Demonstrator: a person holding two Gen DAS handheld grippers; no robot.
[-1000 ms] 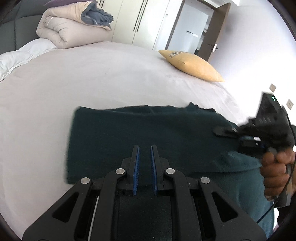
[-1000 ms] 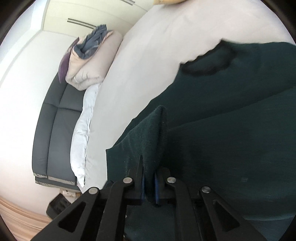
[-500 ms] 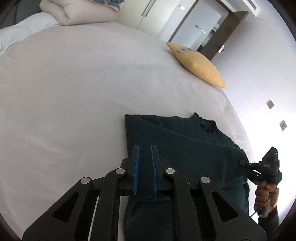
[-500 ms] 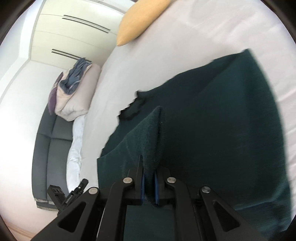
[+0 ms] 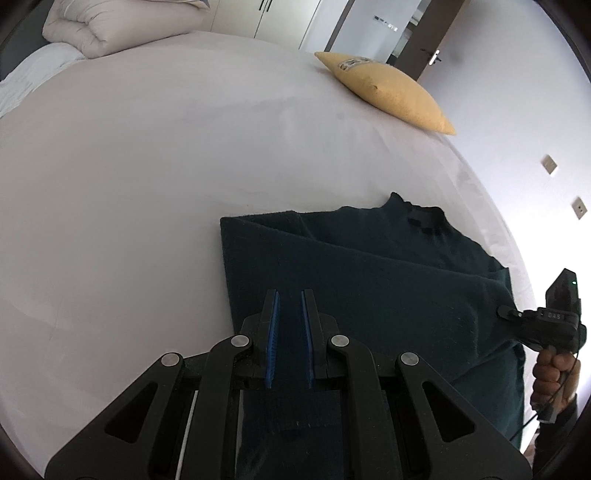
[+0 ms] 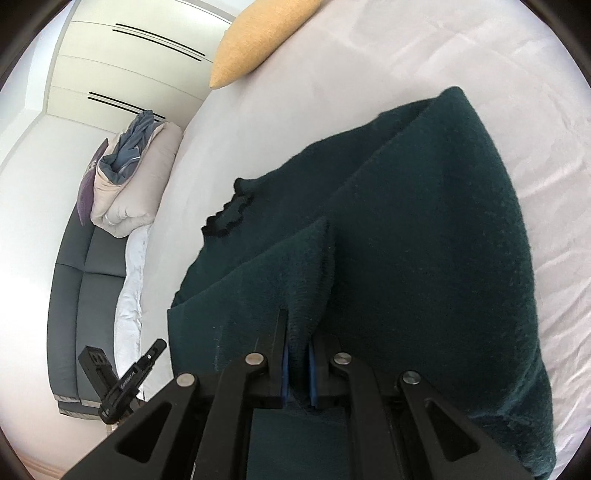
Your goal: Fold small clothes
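Note:
A dark teal knitted sweater [image 5: 369,280] lies partly folded on the white bed [image 5: 147,166]; its collar [image 5: 417,216] points to the far side. My left gripper [image 5: 290,295] hovers over the sweater's near left part, its blue pads a narrow gap apart with nothing between them. My right gripper [image 6: 299,332] is shut on a raised fold of the sweater [image 6: 424,240] and holds that edge up. The right gripper also shows in the left wrist view [image 5: 517,315], at the sweater's right edge. The left gripper shows in the right wrist view [image 6: 147,356], at the lower left.
A yellow cushion [image 5: 388,92] lies at the far right of the bed. A rolled beige duvet [image 5: 110,26] sits at the far left, beside a grey sofa [image 6: 77,295]. White wardrobes and an open door stand behind. The wall with sockets [image 5: 550,164] is on the right.
My left gripper has pulled back and to the left, off the sweater's middle. My right gripper has lifted and carried the pinched edge across, so the sweater now lies narrower.

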